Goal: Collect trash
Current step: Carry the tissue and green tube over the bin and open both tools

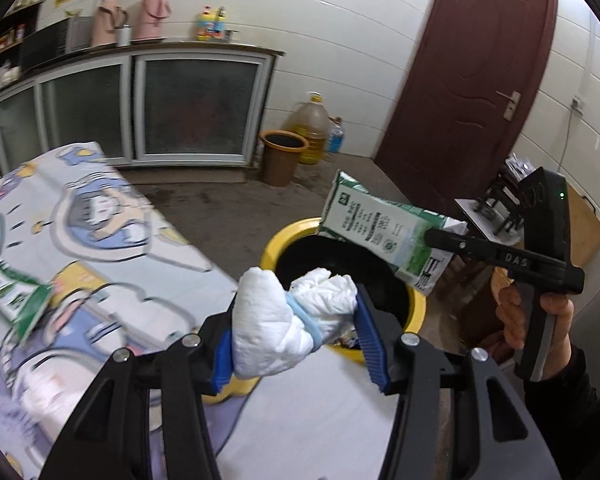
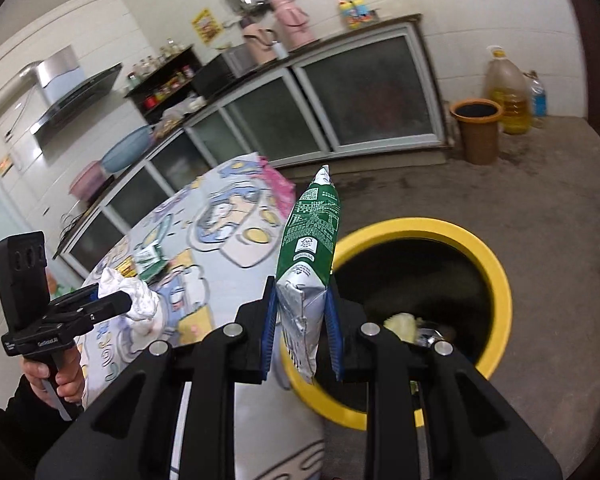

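My left gripper point(image 1: 296, 332) is shut on a crumpled white tissue wad point(image 1: 284, 320), held at the table's edge just before the yellow-rimmed bin point(image 1: 276, 240). My right gripper point(image 2: 302, 328) is shut on the lower end of a green and white snack bag point(image 2: 310, 248), which stands upright beside the bin point(image 2: 496, 264). In the left wrist view that bag point(image 1: 376, 228) hangs over the bin's far rim, pinched by the right gripper point(image 1: 440, 240). In the right wrist view the left gripper point(image 2: 116, 300) holds the tissue point(image 2: 140, 300) over the table. Another green wrapper point(image 1: 16, 296) lies on the cartoon-print tablecloth point(image 1: 100, 220).
The bin point(image 2: 420, 320) holds some scraps at its bottom. An orange bin point(image 1: 282, 156), an oil jug point(image 1: 312, 128) and a water bottle point(image 1: 335, 136) stand by the wall. A dark red door point(image 1: 468, 80) is at the right, low cabinets point(image 1: 160, 108) behind the table.
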`<state>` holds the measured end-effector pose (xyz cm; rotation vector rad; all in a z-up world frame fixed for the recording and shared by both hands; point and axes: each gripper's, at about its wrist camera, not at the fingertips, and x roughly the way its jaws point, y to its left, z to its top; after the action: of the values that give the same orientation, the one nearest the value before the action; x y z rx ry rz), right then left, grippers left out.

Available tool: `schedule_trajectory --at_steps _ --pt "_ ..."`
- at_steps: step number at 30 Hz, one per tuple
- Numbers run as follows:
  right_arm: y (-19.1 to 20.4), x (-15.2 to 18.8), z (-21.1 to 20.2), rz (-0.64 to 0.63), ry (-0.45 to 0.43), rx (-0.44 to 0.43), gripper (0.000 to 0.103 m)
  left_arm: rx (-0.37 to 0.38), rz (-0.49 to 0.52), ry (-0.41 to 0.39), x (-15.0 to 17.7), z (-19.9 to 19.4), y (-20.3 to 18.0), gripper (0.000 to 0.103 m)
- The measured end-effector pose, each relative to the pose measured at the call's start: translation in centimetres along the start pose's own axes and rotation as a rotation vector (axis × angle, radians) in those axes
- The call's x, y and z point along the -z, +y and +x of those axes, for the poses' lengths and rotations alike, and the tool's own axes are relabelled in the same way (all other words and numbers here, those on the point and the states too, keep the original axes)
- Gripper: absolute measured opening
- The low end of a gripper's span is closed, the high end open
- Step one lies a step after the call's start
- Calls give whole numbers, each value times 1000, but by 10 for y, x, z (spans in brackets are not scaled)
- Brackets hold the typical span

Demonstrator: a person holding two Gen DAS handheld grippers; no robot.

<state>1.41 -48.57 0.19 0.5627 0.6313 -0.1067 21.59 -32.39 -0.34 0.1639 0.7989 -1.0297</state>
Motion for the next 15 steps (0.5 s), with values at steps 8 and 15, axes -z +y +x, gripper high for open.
schedule_trajectory --at_steps 8,15 --pt "-43 10 12 64 11 79 22 24 11 51 -13 62 -25 49" --pt "-65 15 24 106 36 115 23 22 -4 90 -19 105 -38 49"
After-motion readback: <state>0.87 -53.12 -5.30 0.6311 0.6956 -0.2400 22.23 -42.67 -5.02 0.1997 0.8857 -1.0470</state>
